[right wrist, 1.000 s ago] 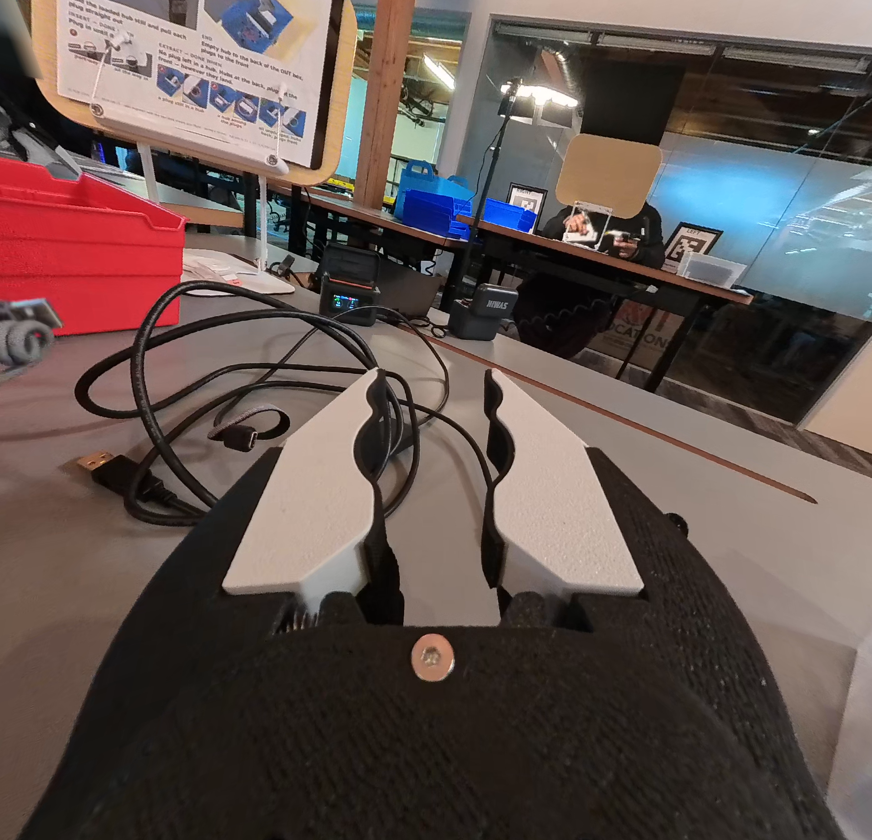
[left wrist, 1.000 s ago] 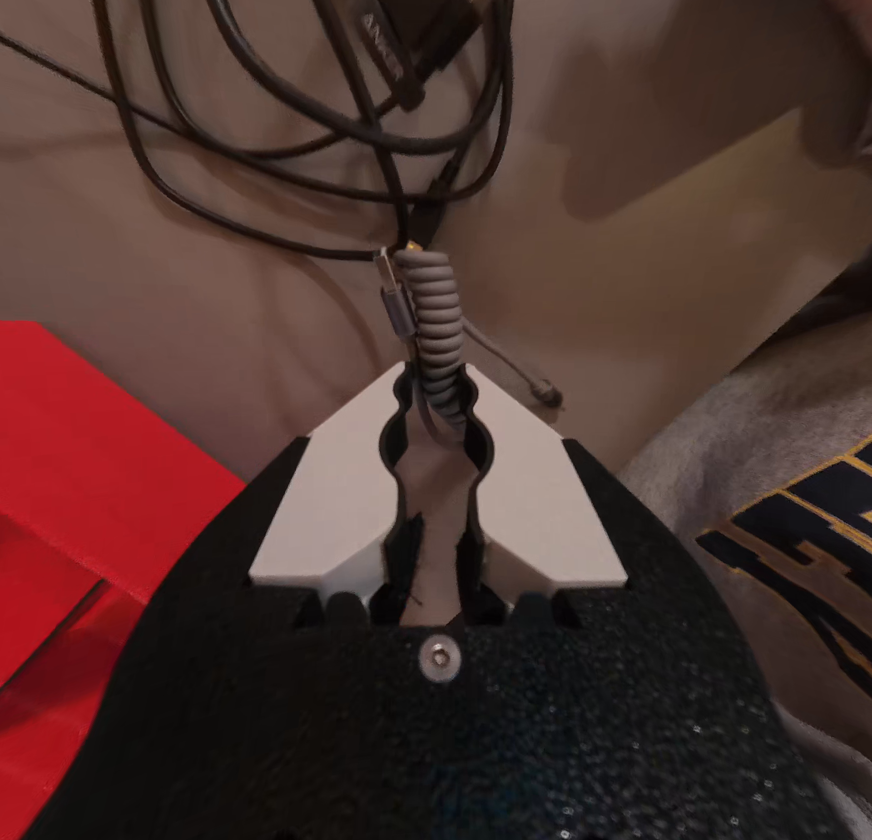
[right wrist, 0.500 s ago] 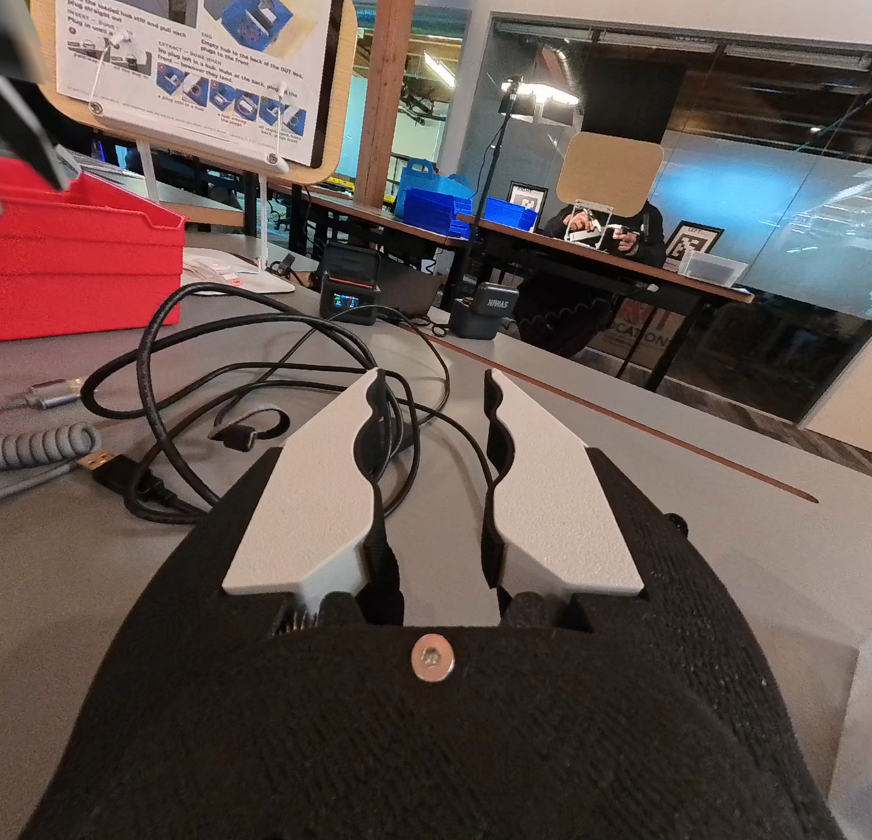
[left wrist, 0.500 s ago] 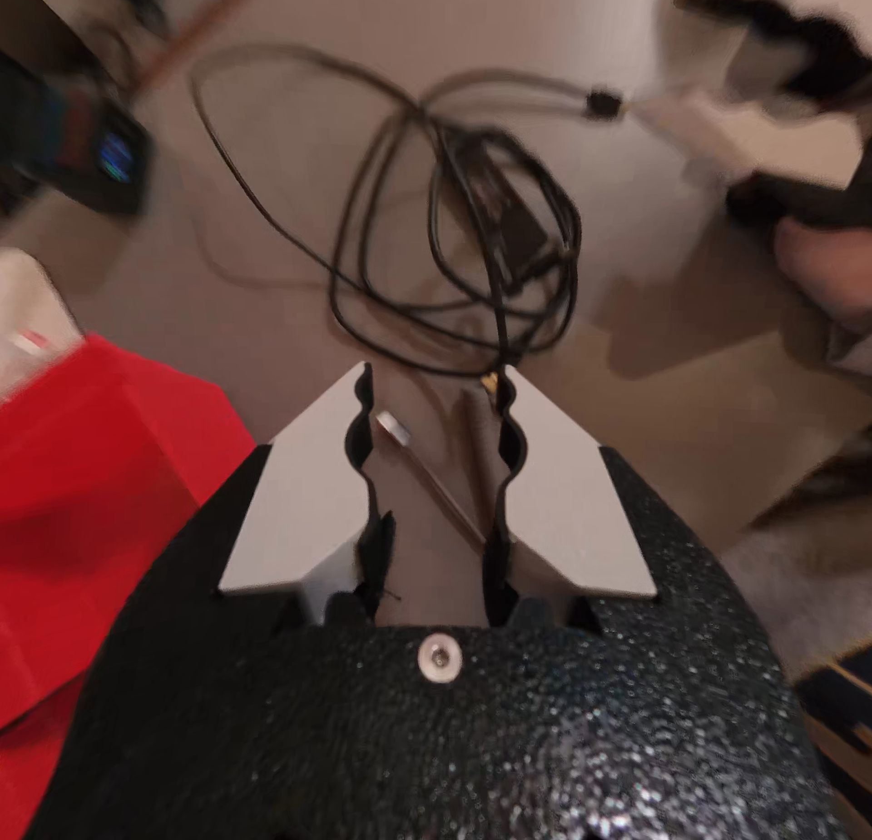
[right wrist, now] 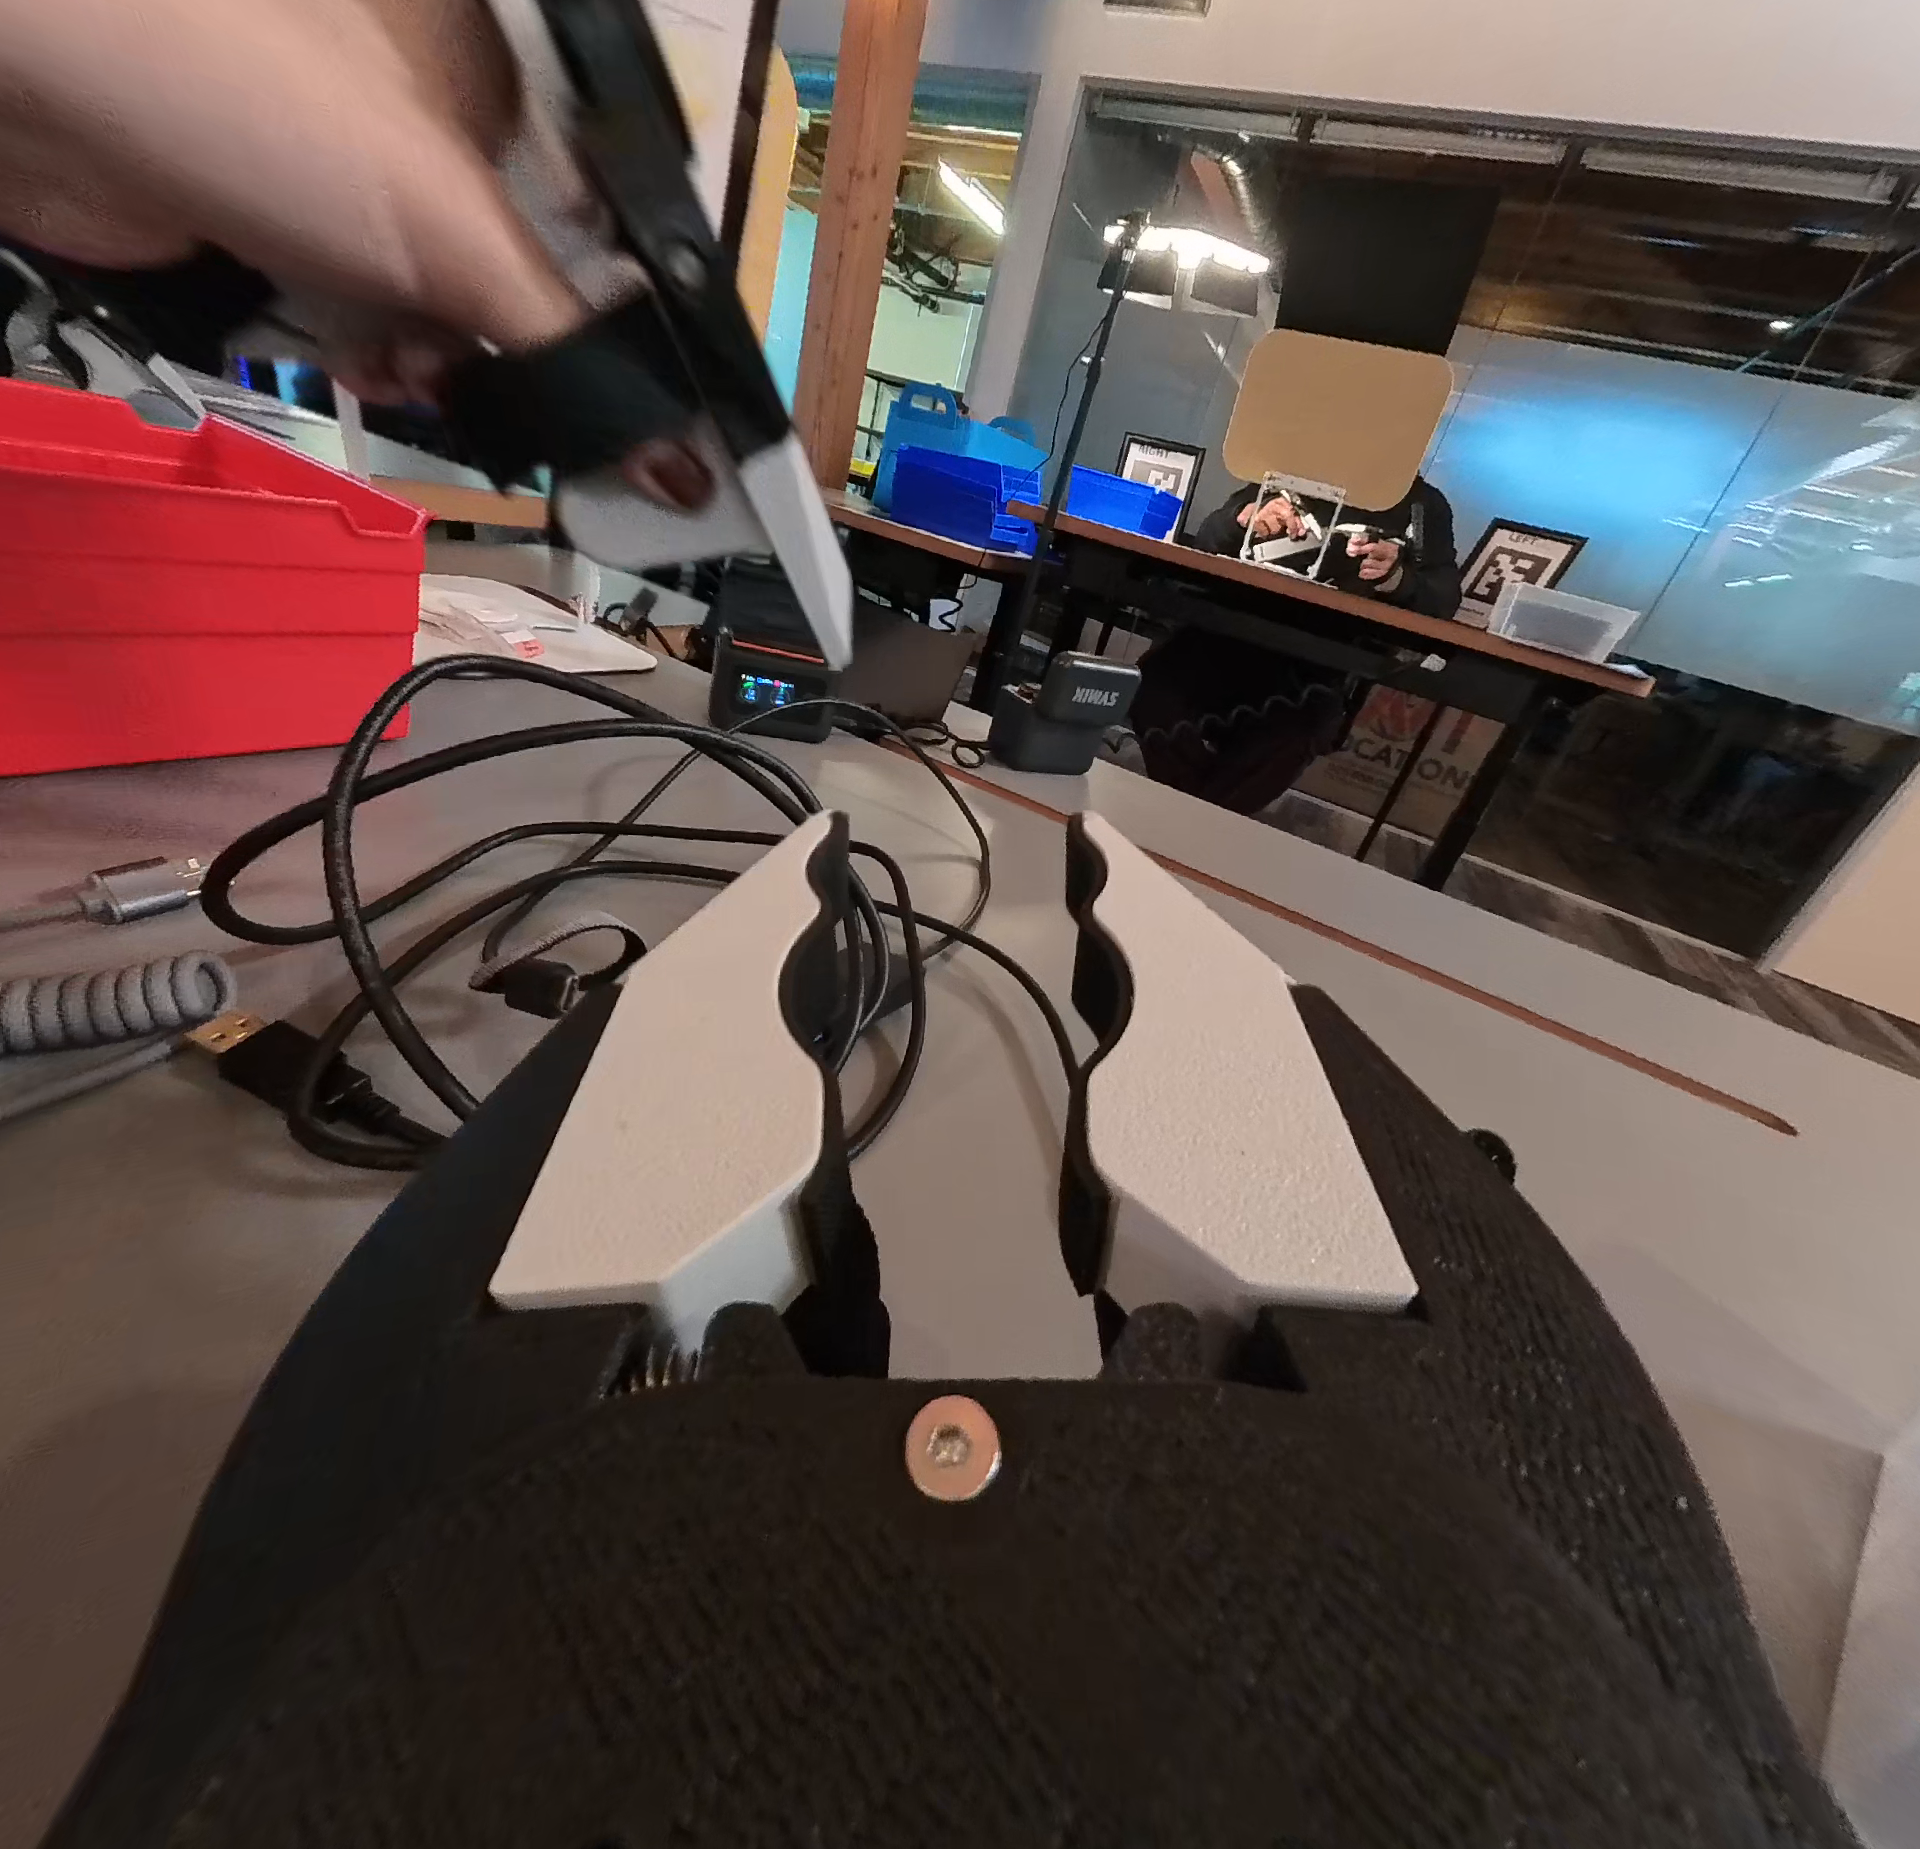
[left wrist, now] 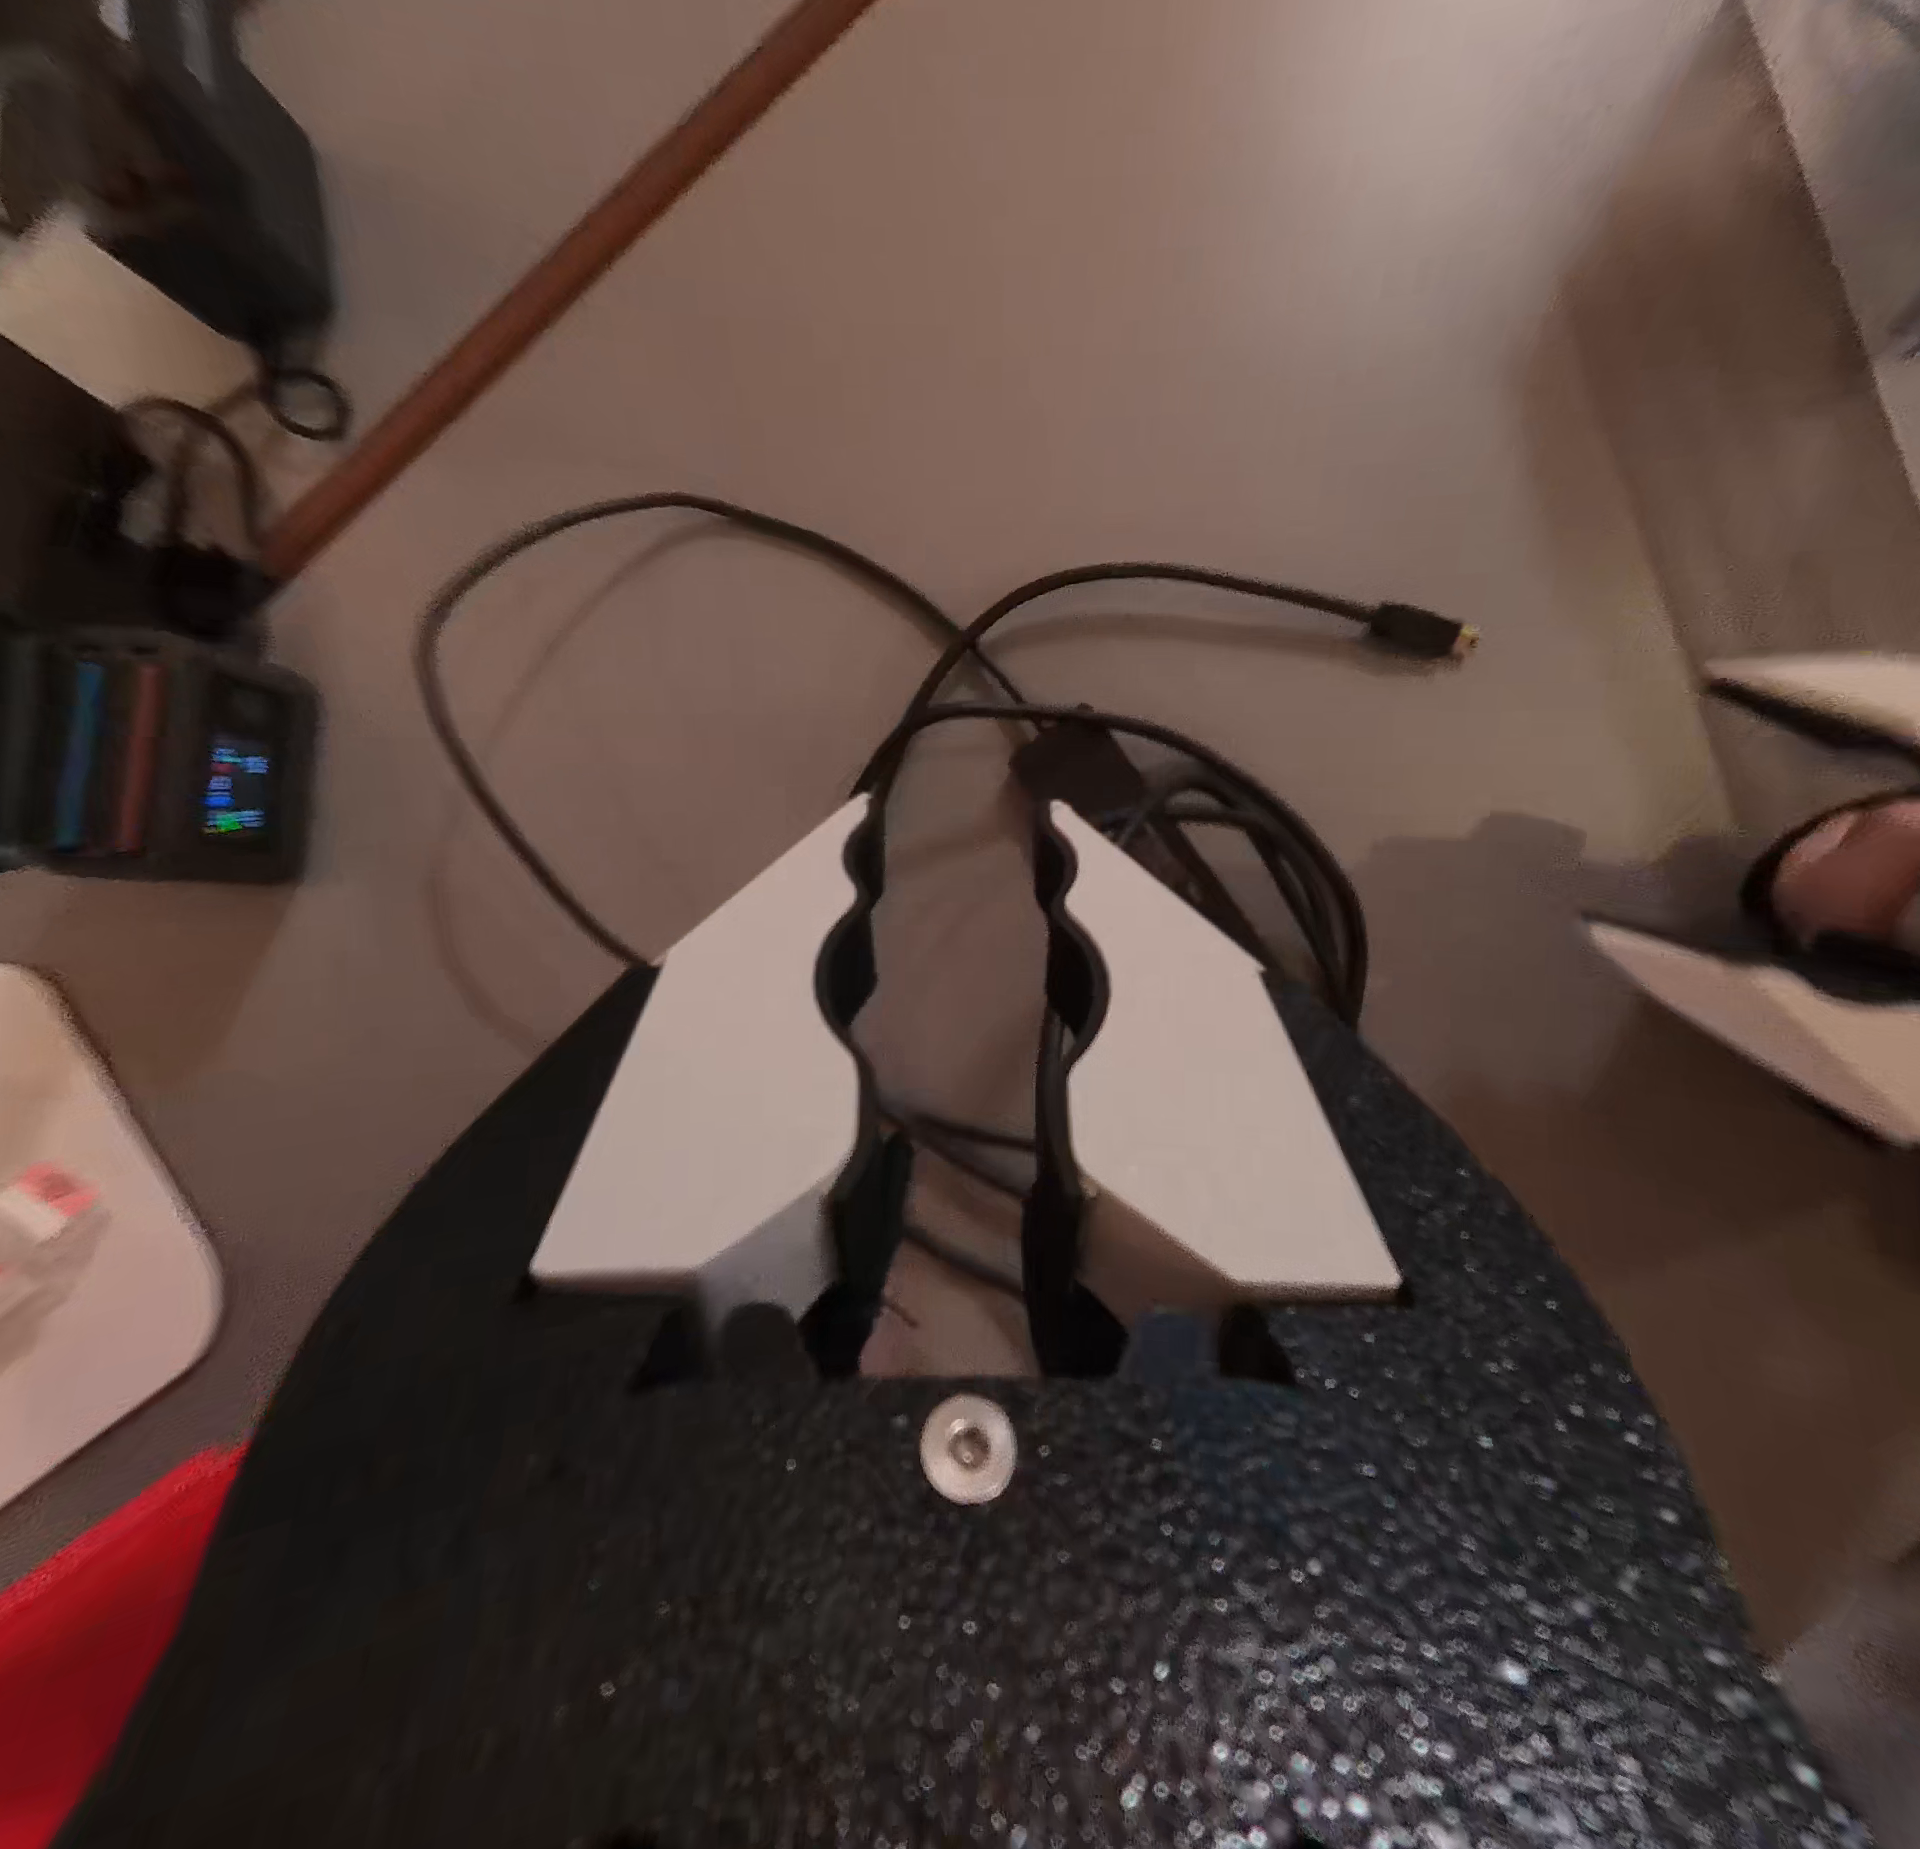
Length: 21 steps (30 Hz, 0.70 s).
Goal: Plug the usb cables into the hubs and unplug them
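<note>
My left gripper [left wrist: 956, 833] is open and empty, above a tangle of black USB cables [left wrist: 1288, 864]. A black hub [left wrist: 1075, 776] lies in the tangle just past its fingertips. One black cable ends in a free plug [left wrist: 1413, 638] at the far right. My right gripper [right wrist: 956, 843] is open and empty, low over the table before the same black cables [right wrist: 582, 843]. A grey coiled cable [right wrist: 104, 999] with a silver plug [right wrist: 135, 890] lies at the left, beside a black USB-A plug [right wrist: 249, 1046]. In the right wrist view, a hand holds the left gripper [right wrist: 805, 584] above the cables.
A red bin [right wrist: 187, 604] stands at the left, also in the left wrist view [left wrist: 104, 1643]. A black device with a small screen [right wrist: 769, 687] and a dark charger box [right wrist: 1070, 708] stand at the back. A person works at a far table.
My left gripper has let go of the grey coiled cable, which now lies on the table. It has opened, risen and swung over the black cable tangle. The right gripper has not moved.
</note>
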Each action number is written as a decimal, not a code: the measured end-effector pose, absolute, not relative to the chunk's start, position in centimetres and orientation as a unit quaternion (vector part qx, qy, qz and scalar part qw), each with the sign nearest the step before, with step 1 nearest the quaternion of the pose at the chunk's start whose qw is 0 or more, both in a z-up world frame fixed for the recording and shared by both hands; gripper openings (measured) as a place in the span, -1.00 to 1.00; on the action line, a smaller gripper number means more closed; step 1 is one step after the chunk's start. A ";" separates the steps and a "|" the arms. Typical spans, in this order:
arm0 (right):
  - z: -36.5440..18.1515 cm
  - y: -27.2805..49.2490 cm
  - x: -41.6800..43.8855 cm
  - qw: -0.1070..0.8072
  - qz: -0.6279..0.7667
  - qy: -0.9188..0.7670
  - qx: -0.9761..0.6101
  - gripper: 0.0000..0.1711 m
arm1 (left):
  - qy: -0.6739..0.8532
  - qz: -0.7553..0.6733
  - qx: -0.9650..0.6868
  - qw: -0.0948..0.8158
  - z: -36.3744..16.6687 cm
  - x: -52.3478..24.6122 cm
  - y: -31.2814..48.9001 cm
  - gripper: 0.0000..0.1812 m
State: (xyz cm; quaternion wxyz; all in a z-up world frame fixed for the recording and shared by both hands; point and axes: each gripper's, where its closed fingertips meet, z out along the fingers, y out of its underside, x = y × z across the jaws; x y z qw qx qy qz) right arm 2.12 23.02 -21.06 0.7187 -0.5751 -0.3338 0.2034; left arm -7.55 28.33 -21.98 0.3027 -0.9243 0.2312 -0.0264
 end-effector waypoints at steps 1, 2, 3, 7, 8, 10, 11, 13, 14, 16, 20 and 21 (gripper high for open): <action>-20.9 22.9 2.1 0.721 0.202 -0.334 -0.573 -0.53 | 0.218 -0.047 -0.930 0.290 -22.7 -7.2 29.1 -0.72; -20.8 22.9 2.2 0.723 0.201 -0.334 -0.570 -0.53 | 0.203 -0.068 -0.936 0.280 -23.4 -6.9 29.7 -0.73; -20.6 22.8 2.2 0.725 0.200 -0.334 -0.568 -0.53 | 0.188 -0.087 -0.941 0.268 -24.1 -6.6 30.3 -0.73; -20.3 22.8 2.4 0.727 0.204 -0.329 -0.567 -0.53 | 0.152 -0.119 -0.955 0.226 -27.0 -6.1 31.6 -0.70; -20.2 22.8 2.4 0.727 0.206 -0.327 -0.567 -0.53 | 0.149 -0.120 -0.957 0.217 -27.6 -6.0 31.7 -0.70; -20.2 22.9 2.6 0.728 0.209 -0.322 -0.568 -0.53 | 0.143 -0.117 -0.962 0.201 -28.6 -6.0 31.8 -0.70; -20.1 22.9 2.6 0.728 0.211 -0.321 -0.568 -0.53 | 0.138 -0.118 -0.965 0.191 -29.1 -6.0 31.7 -0.70; -20.1 22.9 2.5 0.727 0.212 -0.322 -0.568 -0.53 | 0.131 -0.128 -0.970 0.160 -30.2 -5.6 31.0 -0.69; -20.1 22.8 2.4 0.727 0.212 -0.323 -0.568 -0.53 | 0.130 -0.127 -0.973 0.145 -30.7 -5.6 30.7 -0.68; -20.2 22.7 2.3 0.727 0.210 -0.327 -0.566 -0.53 | 0.134 -0.109 -0.977 0.127 -31.6 -5.9 30.3 -0.67; -20.1 22.6 2.3 0.728 0.209 -0.329 -0.564 -0.53 | 0.134 -0.113 -0.980 0.095 -32.7 -5.6 29.3 -0.64; -20.1 22.6 2.3 0.727 0.210 -0.329 -0.565 -0.53 | 0.130 -0.131 -0.978 0.098 -32.6 -5.2 29.3 -0.63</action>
